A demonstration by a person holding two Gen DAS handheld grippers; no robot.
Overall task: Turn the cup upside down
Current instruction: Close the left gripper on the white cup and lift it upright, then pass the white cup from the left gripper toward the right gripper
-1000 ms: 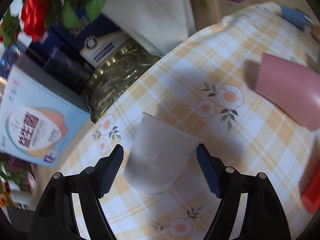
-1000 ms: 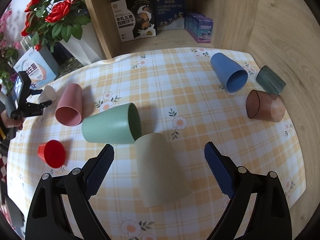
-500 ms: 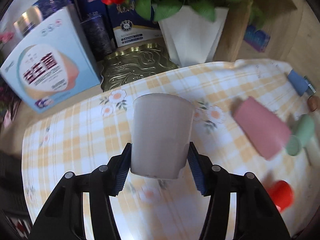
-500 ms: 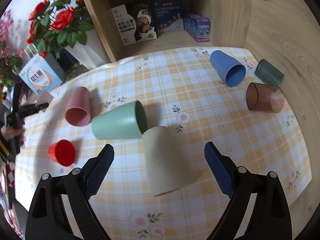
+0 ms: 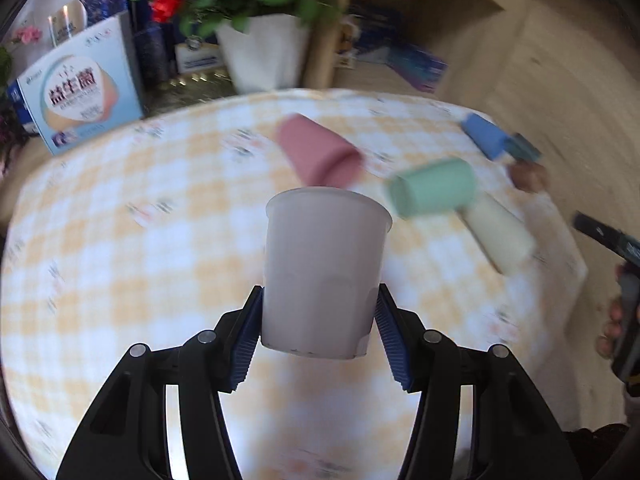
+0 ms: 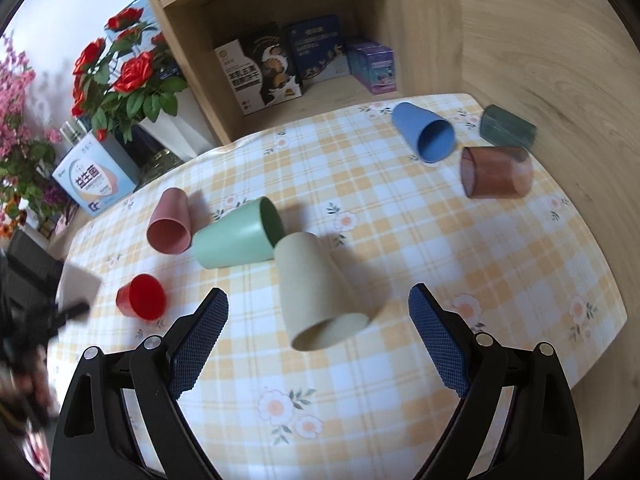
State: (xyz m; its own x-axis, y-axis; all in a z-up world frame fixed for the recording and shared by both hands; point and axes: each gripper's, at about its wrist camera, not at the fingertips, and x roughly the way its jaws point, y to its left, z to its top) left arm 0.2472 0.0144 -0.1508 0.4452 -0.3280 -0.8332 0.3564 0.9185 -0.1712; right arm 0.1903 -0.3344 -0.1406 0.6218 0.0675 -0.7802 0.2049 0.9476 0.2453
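Observation:
My left gripper is shut on a pale grey cup, gripping near its base, with the rim pointing away from me, lifted above the checked tablecloth. The same cup shows blurred at the left edge of the right wrist view. My right gripper is open, its blue pads either side of a beige cup that lies on its side on the cloth, not touching it.
Pink, mint green, blue, brown and dark green cups lie on their sides. A small red cup stands near the left. A flower vase, boxes and a wooden shelf stand behind.
My left gripper closed on the grey cup, lifted it off the cloth and swung right toward the table's middle. The right gripper stayed open and moved slightly closer over the beige cup.

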